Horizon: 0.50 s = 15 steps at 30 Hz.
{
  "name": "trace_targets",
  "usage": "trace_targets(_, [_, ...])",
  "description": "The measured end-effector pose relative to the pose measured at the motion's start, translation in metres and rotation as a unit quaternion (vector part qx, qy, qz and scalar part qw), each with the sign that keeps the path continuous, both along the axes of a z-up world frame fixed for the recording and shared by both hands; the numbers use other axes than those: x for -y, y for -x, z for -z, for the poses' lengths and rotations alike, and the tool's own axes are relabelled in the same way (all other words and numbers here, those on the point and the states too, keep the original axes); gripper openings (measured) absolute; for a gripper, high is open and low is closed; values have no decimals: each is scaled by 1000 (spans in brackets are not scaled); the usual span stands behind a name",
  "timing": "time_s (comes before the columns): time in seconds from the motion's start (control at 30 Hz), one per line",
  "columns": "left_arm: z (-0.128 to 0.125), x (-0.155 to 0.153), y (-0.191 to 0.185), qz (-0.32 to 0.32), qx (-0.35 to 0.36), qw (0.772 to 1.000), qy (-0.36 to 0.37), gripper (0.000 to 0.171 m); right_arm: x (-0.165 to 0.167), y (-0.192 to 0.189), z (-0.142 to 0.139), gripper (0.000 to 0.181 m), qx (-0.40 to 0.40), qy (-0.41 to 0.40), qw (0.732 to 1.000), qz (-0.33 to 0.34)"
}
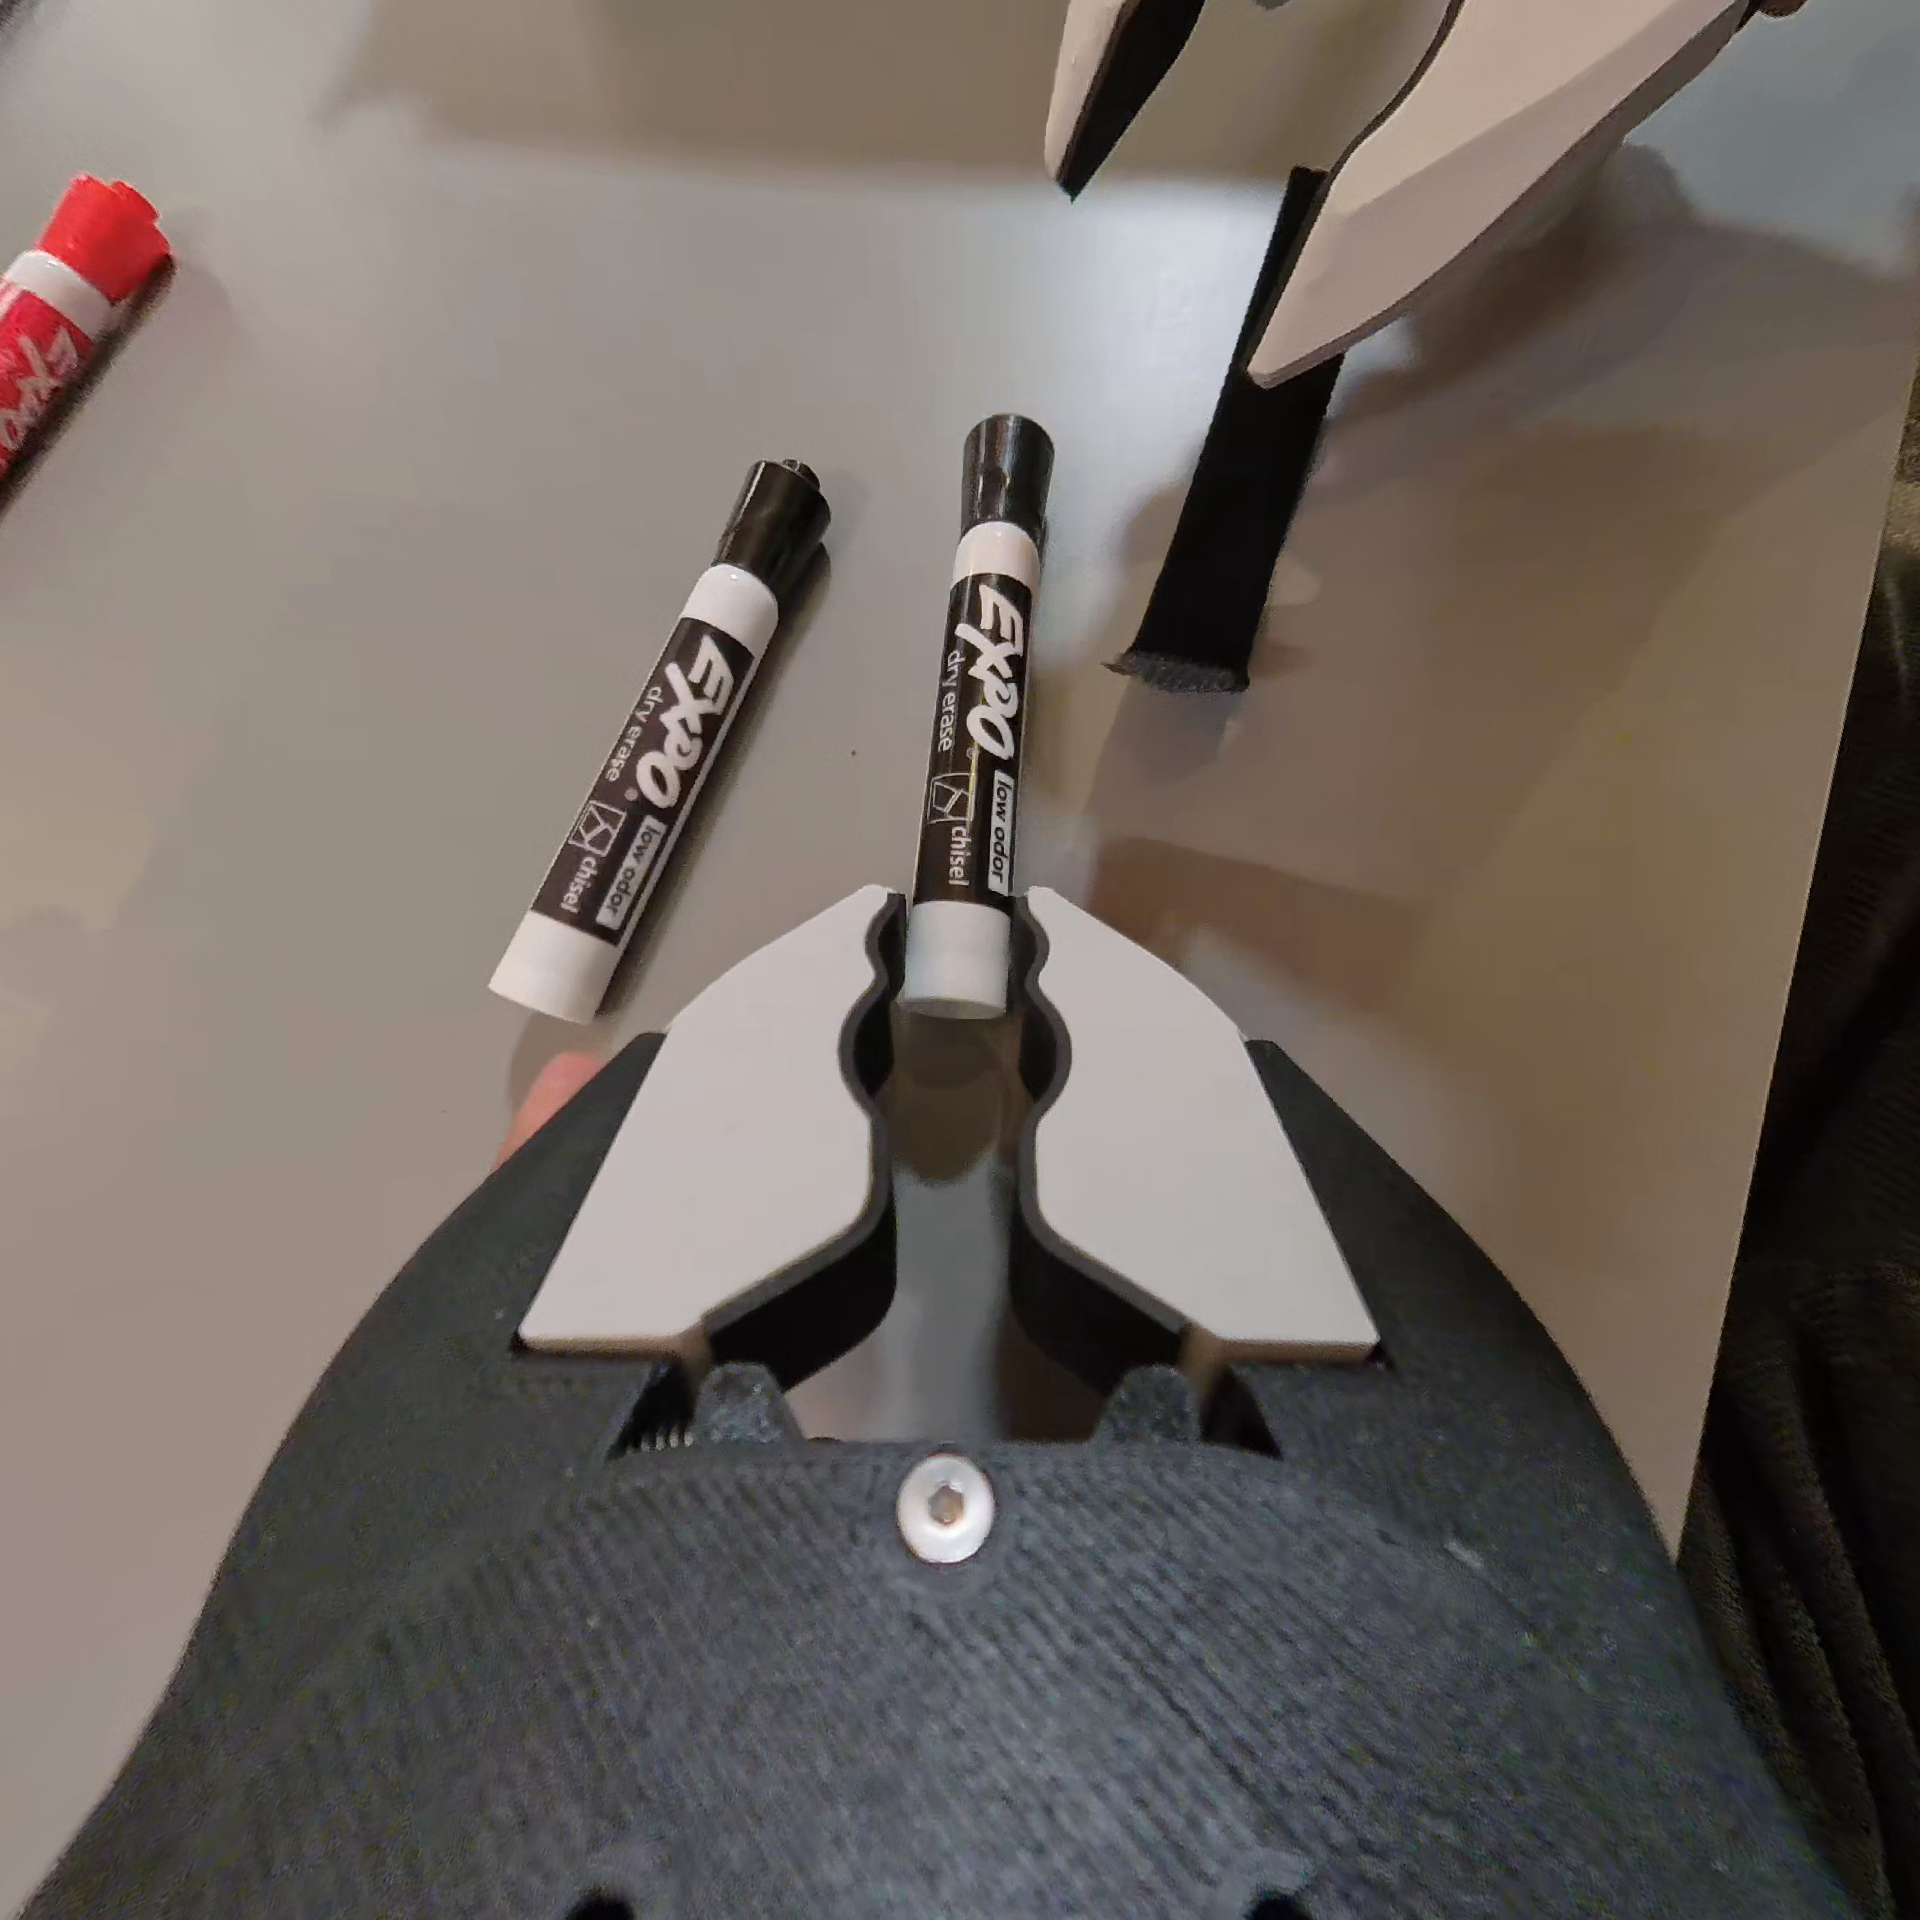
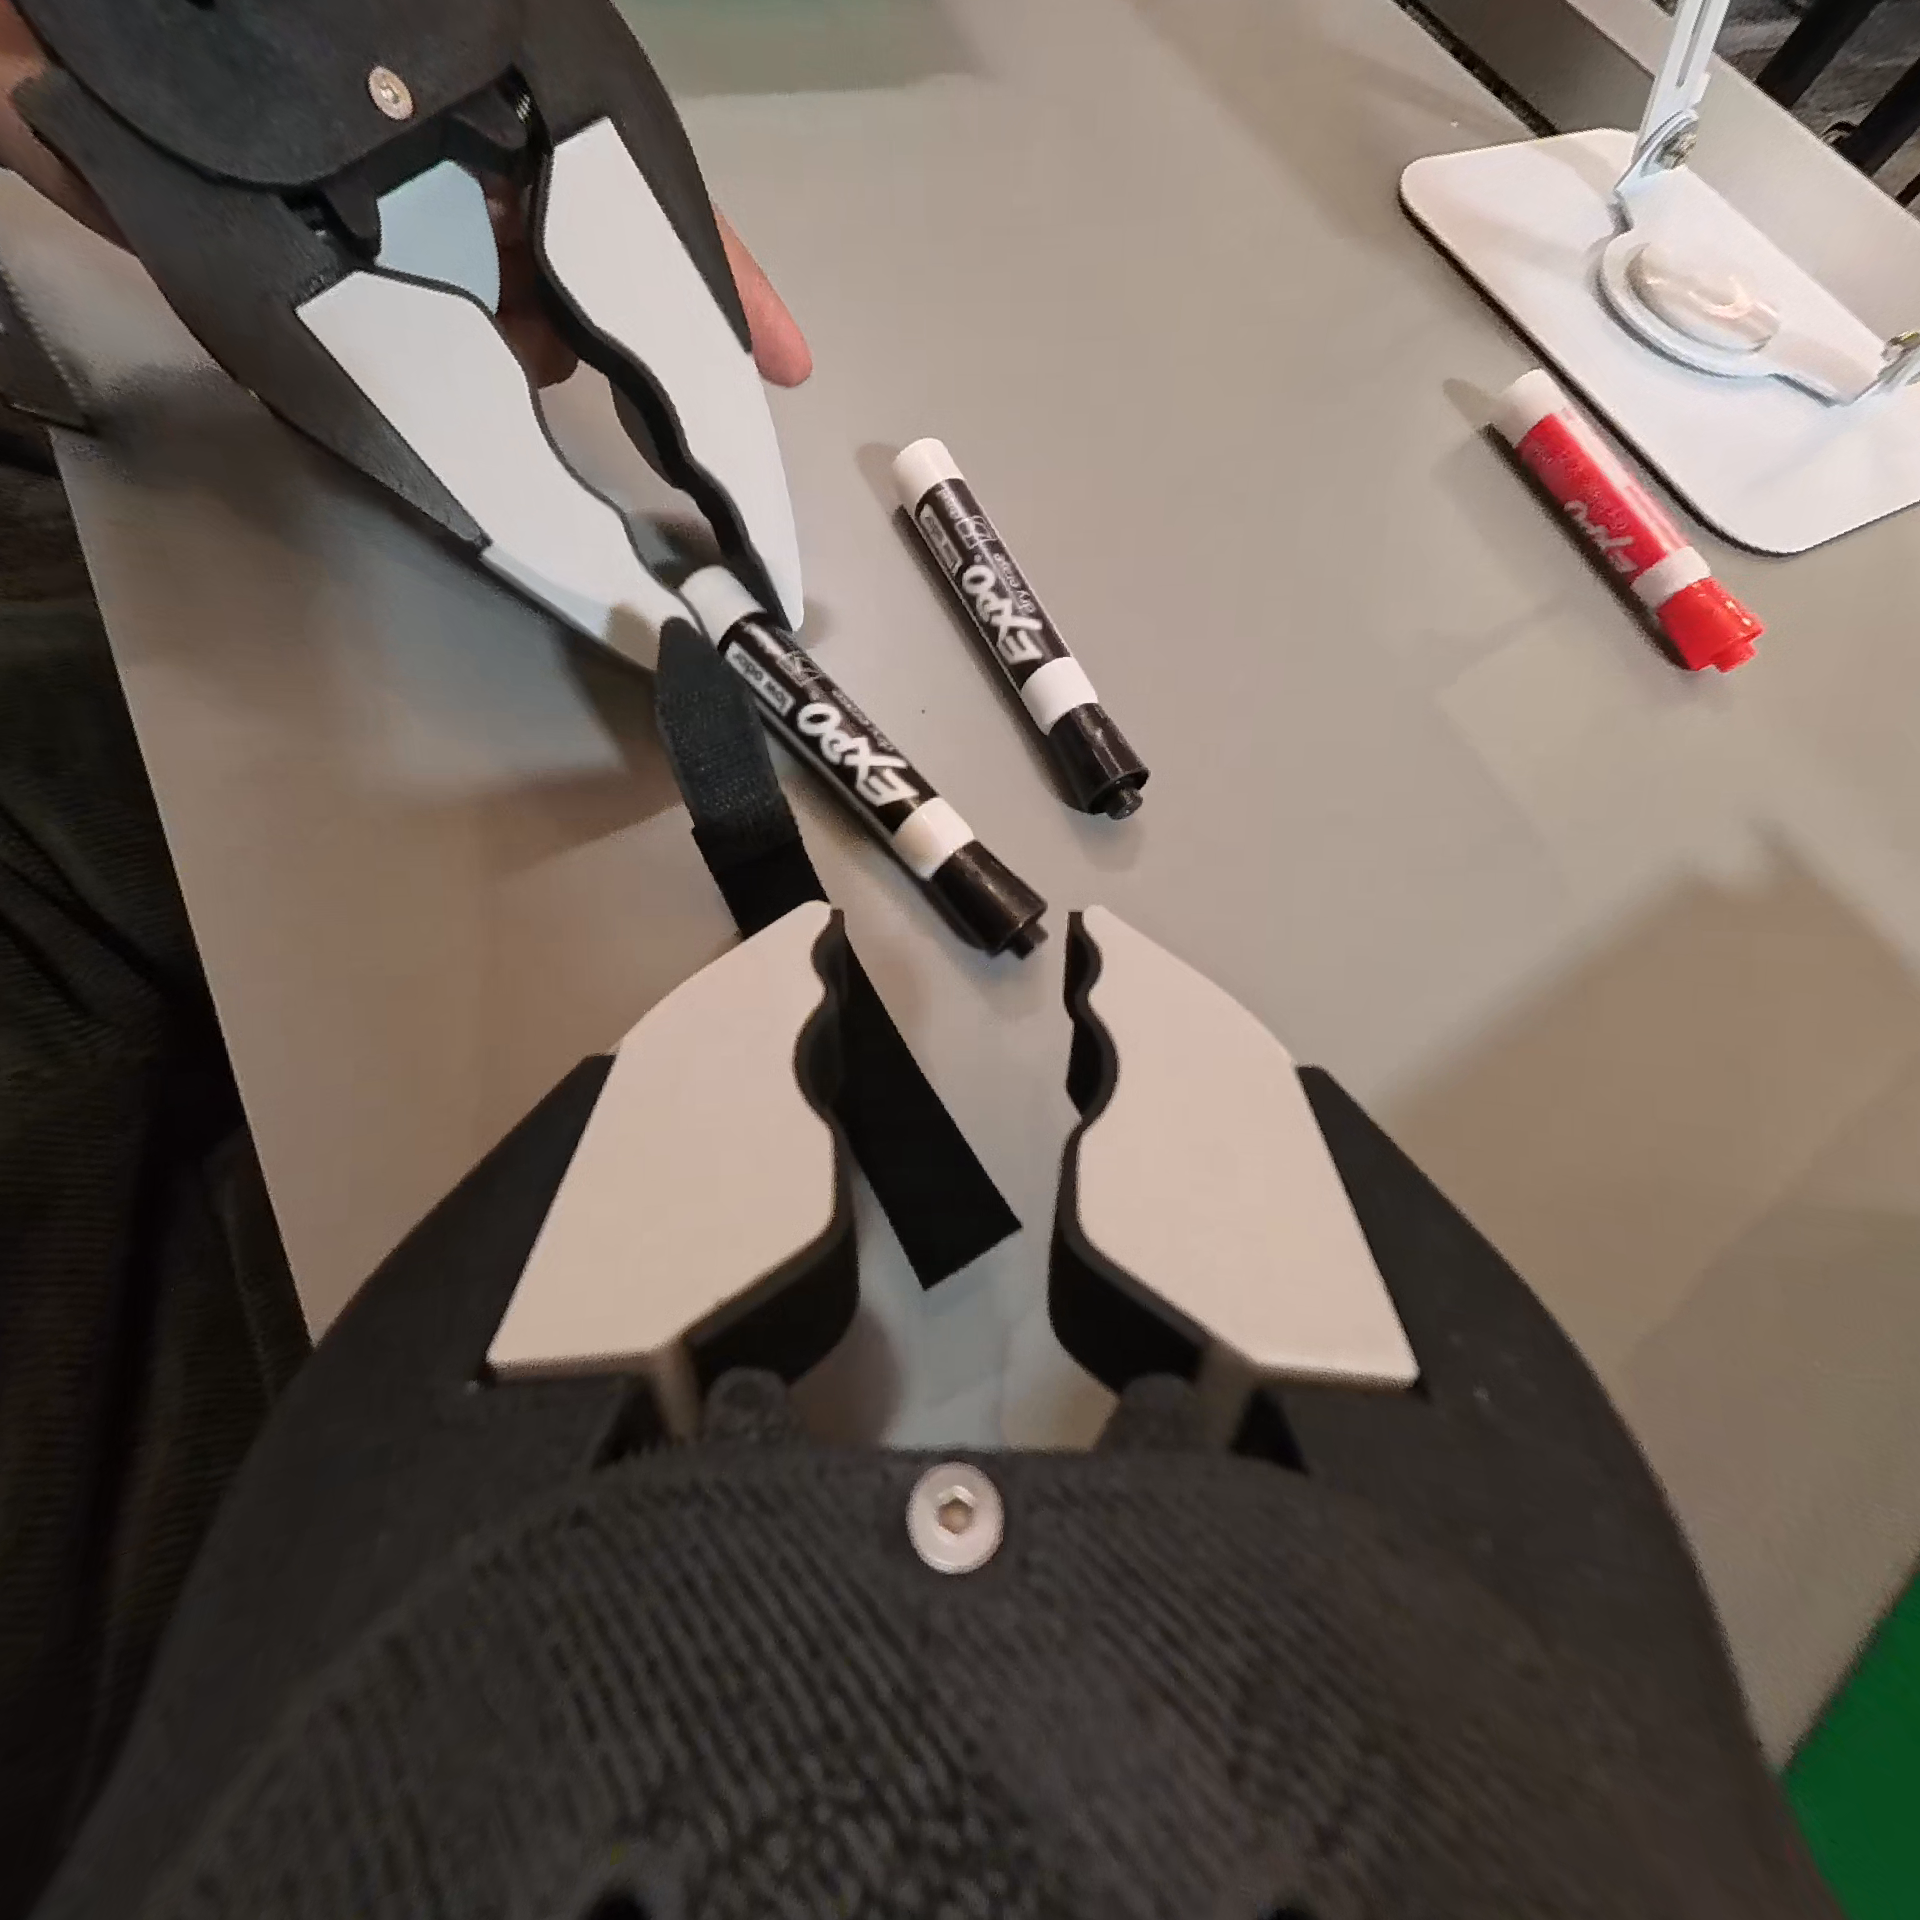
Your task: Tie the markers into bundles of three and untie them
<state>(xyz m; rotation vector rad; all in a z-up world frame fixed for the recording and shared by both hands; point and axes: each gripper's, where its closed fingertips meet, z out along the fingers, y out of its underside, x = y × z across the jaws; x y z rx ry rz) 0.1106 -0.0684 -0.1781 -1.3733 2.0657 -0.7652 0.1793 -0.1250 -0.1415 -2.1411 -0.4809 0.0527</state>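
On the grey counter (image 1: 416,623), seen from the left wrist view and going left to right, a red dry-erase marker (image 1: 62,312) lies at the far left edge, well apart from the rest. Nearer the middle a black dry-erase marker (image 1: 665,748) lies loose, cap pointing away. Just beside it, the left tool (image 1: 956,914) is clenched on the white rear end of a second black marker (image 1: 977,675), whose capped end points away from the camera. To the right of that lies a black hook-and-loop strap (image 1: 1216,520) stretched along the counter, its far part under the right tool (image 1: 1164,270).

In the right wrist view, the left tool (image 2: 717,613) enters from the upper left with the gripped marker (image 2: 862,769) in its tips. The strap (image 2: 717,748) runs beside that marker and down between the fingers of the right tool (image 2: 951,925), which is released, its jaws parted with nothing pinched. The loose black marker (image 2: 1018,634) lies further right, then the red marker (image 2: 1621,540), next to a white stand base (image 2: 1538,312).
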Motion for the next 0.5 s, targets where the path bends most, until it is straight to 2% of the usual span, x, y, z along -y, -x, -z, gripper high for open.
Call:
trace_targets(0.3, [-22, -9, 4, 2, 36, 998, 53, 20, -1, -3, -2, 41, 2, -6, 1000, 7])
trace_targets(0.5, [-35, -2, 6, 23, 55, 994, 95, 20, -1, -4, -3, 41, 4, -9, 1000, 9])
